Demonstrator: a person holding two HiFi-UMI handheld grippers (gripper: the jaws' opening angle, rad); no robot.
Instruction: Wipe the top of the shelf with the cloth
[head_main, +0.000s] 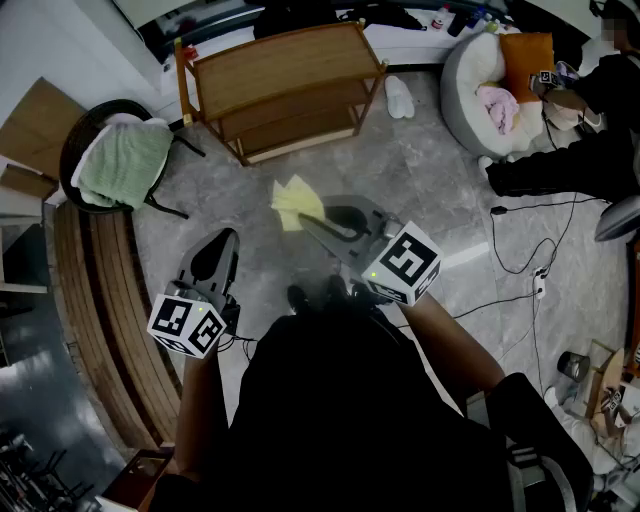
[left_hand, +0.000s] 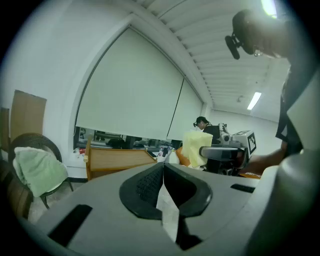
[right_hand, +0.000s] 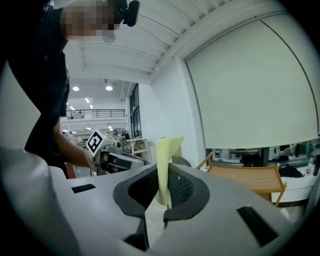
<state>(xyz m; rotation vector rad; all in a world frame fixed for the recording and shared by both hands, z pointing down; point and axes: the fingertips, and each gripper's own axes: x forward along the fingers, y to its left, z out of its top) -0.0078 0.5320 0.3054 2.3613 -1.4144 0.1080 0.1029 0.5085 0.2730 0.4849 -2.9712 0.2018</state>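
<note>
Yellow cloth (head_main: 296, 200): over the floor (head_main: 420, 190), pinched in the right gripper (head_main: 308, 220).
Right gripper: jaws clamped on the cloth, which sticks out past the tips.
Left gripper (head_main: 224, 240): jaws pressed together, nothing between.
Shelf (head_main: 285, 62): wooden, ahead of both grippers, well apart, its long side running left to right.
Coming move: probably carry the cloth forward onto the shelf top.

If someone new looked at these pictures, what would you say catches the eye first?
The yellow cloth stands out, pinched in the right gripper above the grey floor at the middle of the head view. Beyond it stands the wooden shelf, and at the left a green towel drapes over a dark chair. The left gripper is shut and empty.
</note>
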